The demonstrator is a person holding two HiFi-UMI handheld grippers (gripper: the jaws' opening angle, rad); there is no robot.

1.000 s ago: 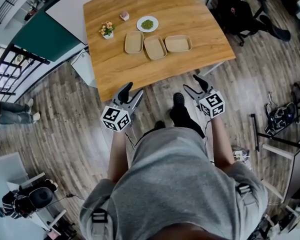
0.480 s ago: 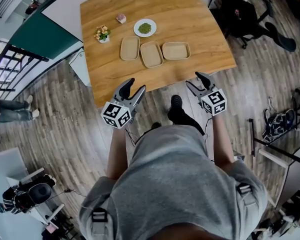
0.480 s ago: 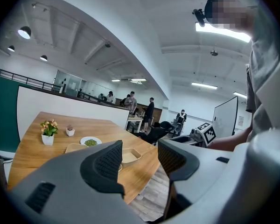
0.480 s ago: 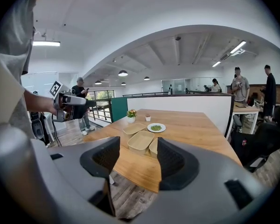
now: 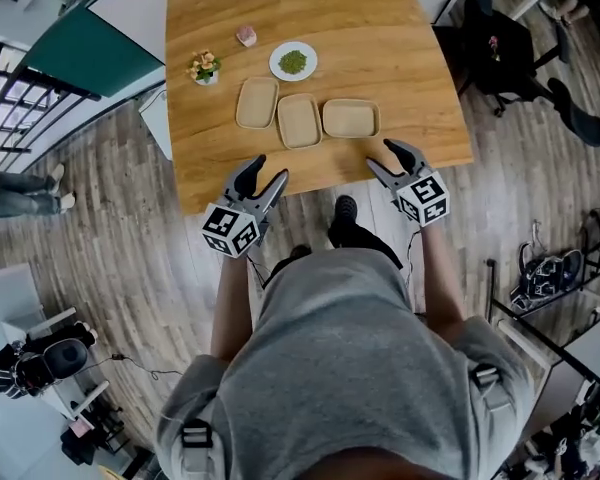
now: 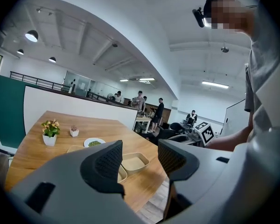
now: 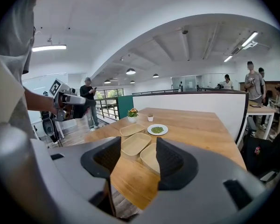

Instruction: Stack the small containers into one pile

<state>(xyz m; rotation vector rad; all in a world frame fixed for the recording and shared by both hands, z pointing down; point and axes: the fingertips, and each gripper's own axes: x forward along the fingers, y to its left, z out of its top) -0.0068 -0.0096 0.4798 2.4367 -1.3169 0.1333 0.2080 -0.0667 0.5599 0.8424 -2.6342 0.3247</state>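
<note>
Three shallow tan containers lie side by side on the wooden table (image 5: 400,58): the left one (image 5: 257,103), the middle one (image 5: 298,120) and the right one (image 5: 351,118). None rests on another. My left gripper (image 5: 265,173) hovers at the table's near edge, short of the left container, open and empty. My right gripper (image 5: 383,158) is over the near edge just in front of the right container, open with nothing between its jaws, which have just been closing a little. In the right gripper view the middle container (image 7: 136,143) shows between the fingers. In the left gripper view the right container (image 6: 134,161) shows.
Behind the containers stand a white plate of green bits (image 5: 293,61), a small flower pot (image 5: 204,67) and a tiny pink pot (image 5: 246,35). A black office chair (image 5: 500,48) stands right of the table. People stand far off in the room.
Both grippers have moved forward from over the floor to the table's near edge. The containers have not moved on the table.
</note>
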